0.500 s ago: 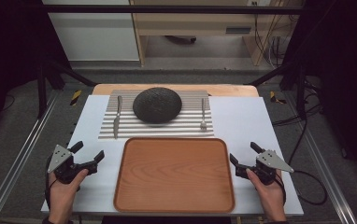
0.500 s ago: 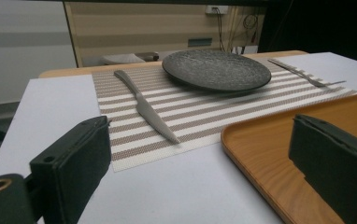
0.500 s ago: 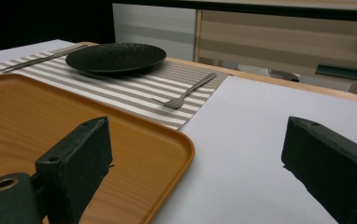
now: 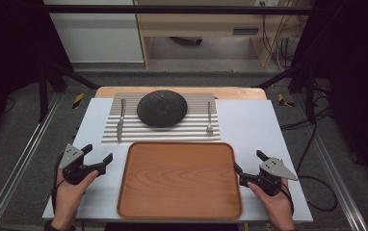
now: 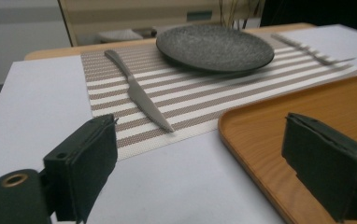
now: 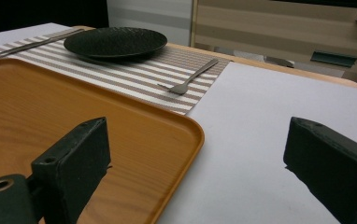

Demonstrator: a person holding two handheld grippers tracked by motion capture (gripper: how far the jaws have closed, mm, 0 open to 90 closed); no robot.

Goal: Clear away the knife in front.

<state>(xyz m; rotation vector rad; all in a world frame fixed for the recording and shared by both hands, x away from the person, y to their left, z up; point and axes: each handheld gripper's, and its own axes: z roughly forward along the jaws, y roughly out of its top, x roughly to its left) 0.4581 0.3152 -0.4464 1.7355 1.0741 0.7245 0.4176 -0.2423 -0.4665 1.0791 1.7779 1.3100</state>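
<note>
Bare tray (image 4: 179, 180) between hand-held grippers

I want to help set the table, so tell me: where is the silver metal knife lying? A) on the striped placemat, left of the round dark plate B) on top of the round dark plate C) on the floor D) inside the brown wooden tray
A: the silver metal knife lies on the striped placemat, left of the round dark plate.

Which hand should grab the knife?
Left, probably. The knife lies on the mat's left side, just beyond the left gripper, whose jaws stand open. The right gripper would have to cross the tray.
</note>
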